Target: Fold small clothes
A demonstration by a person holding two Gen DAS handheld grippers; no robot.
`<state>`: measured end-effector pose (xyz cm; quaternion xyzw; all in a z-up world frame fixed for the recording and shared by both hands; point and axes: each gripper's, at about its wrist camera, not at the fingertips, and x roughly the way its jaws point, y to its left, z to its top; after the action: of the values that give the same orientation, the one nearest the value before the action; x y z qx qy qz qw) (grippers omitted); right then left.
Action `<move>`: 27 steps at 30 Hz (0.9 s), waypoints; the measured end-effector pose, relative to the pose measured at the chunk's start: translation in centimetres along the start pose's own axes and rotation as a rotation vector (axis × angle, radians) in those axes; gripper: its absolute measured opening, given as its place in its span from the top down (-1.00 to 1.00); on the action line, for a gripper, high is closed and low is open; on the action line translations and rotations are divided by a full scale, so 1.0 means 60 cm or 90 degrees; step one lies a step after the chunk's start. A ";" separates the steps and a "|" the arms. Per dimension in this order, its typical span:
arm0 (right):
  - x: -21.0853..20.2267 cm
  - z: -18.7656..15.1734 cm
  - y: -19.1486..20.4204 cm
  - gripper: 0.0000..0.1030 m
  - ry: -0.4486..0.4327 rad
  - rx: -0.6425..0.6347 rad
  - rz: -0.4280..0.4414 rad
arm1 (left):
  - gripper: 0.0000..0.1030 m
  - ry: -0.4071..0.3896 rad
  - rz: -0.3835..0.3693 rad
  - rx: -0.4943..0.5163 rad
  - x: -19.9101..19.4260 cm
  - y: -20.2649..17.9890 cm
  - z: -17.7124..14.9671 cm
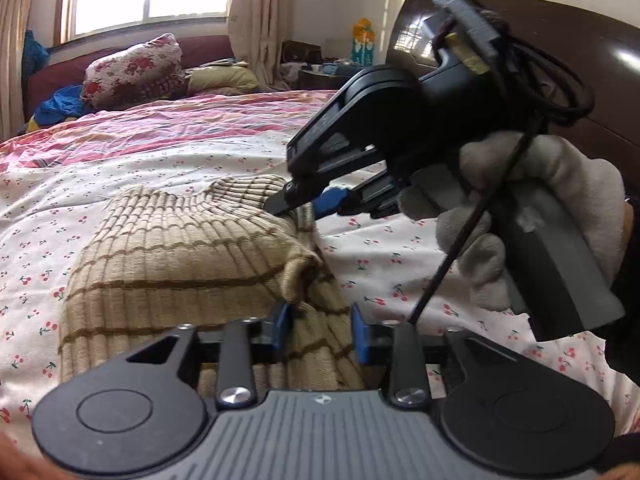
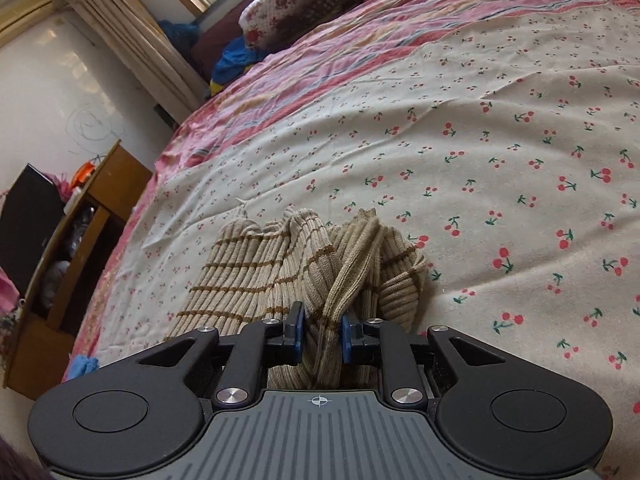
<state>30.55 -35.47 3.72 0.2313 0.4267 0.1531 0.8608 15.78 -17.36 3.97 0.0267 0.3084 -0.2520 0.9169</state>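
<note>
A beige ribbed knit garment (image 1: 168, 264) with brown stripes lies bunched on the cherry-print bedsheet (image 1: 120, 168). My left gripper (image 1: 320, 328) has its blue pads either side of the garment's near edge, with cloth between them. My right gripper (image 1: 304, 200), held in a white-gloved hand (image 1: 532, 208), pinches the garment's far right edge. In the right wrist view the right gripper (image 2: 322, 334) is shut on a bunched fold of the garment (image 2: 256, 276), which trails forward over the sheet (image 2: 480, 160).
A floral pillow (image 1: 132, 68) and blue cloth (image 1: 60, 104) lie at the bed's far end below a window. A dark headboard (image 1: 600, 60) stands on the right. A wooden shelf unit (image 2: 68, 248) stands beside the bed's left edge.
</note>
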 end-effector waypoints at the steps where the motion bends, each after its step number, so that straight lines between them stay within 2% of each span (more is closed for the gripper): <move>1: -0.010 -0.003 0.001 0.62 -0.011 -0.003 -0.002 | 0.13 0.003 -0.003 0.002 -0.005 -0.001 0.000; 3: -0.031 -0.011 0.003 0.58 -0.027 -0.013 -0.009 | 0.06 0.003 -0.014 0.006 -0.023 -0.001 -0.002; 5: -0.047 -0.021 0.003 0.41 -0.032 -0.013 0.006 | 0.03 -0.001 -0.023 0.014 -0.046 0.001 -0.009; 7: -0.055 -0.030 0.004 0.32 -0.029 -0.014 0.023 | -0.03 -0.005 -0.026 0.023 -0.069 0.005 -0.019; 10: -0.053 -0.040 0.012 0.31 -0.025 -0.017 0.032 | -0.04 -0.022 0.010 0.072 -0.091 0.000 -0.037; 12: -0.041 -0.043 0.017 0.29 -0.015 -0.019 0.028 | -0.05 -0.028 0.039 0.106 -0.087 -0.004 -0.039; 17: -0.022 -0.043 0.020 0.24 -0.005 -0.010 0.013 | -0.05 -0.030 0.070 0.208 -0.065 -0.028 -0.060; 22: -0.028 -0.025 -0.007 0.23 -0.024 0.031 0.016 | -0.05 -0.027 0.082 0.219 -0.047 -0.033 -0.065; 27: -0.010 -0.017 -0.011 0.23 -0.019 0.046 0.018 | -0.05 -0.033 0.090 0.227 -0.040 -0.038 -0.061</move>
<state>29.41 -36.02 3.25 0.2706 0.4160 0.1462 0.8557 11.03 -17.50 2.64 0.2038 0.2328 -0.2379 0.9207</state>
